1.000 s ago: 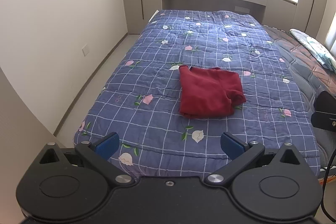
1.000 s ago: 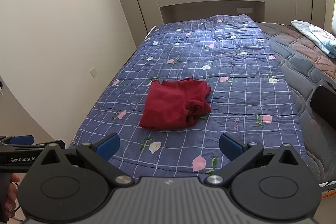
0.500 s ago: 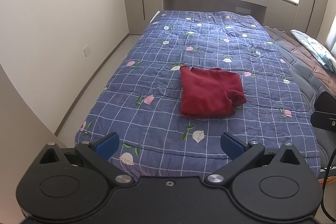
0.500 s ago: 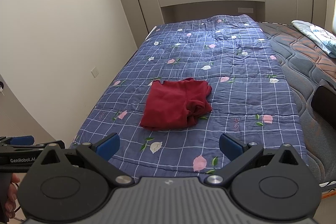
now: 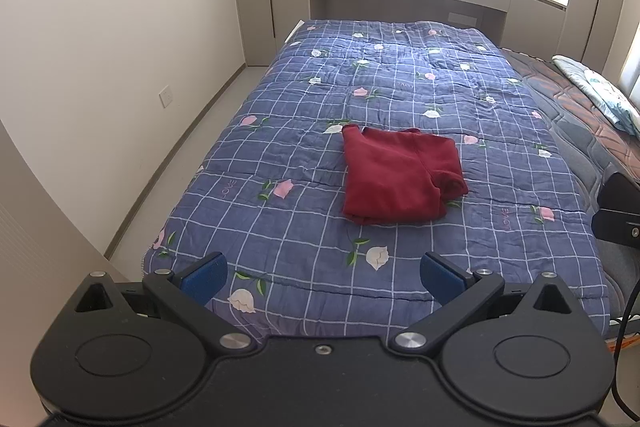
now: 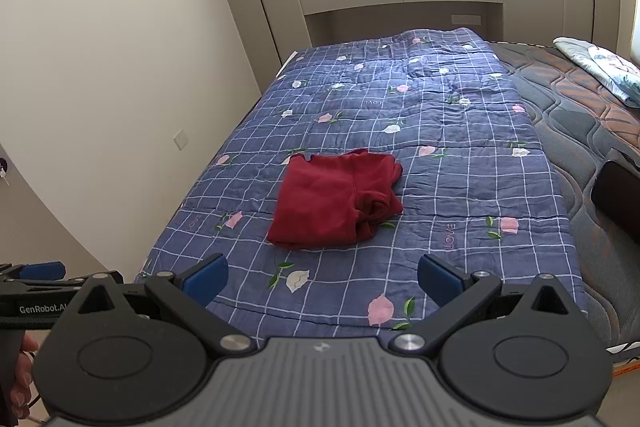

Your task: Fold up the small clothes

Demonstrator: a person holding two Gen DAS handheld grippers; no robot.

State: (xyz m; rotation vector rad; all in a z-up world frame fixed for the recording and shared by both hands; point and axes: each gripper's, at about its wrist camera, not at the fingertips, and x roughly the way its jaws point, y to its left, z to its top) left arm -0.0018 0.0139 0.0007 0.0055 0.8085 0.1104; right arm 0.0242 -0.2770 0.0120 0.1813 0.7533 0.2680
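Fabric of a dark red knit garment (image 5: pixel 400 179), folded into a rough rectangle, lies on the blue checked quilt with pink and white flower print (image 5: pixel 304 215) that covers the bed. We see it near the middle of the quilt's width, toward the foot end, with one bunched sleeve or hem lump at its right edge. Our left gripper (image 5: pixel 322 273) hangs above the foot of the bed, well apart from the garment, its blue-padded fingers (image 5: pixel 204 275) spread wide with nothing between them. Our right gripper (image 6: pixel 322 273) hangs likewise short of the garment, jaws released and spread, grasping nothing. From the right wrist view we glimpse the left gripper's side at the far left edge. Beside the quilt, to the right, a brown and grey quilted mattress (image 6: pixel 580 115) lies bare, with a pale floral folded blanket (image 6: pixel 600 67) at its far end.
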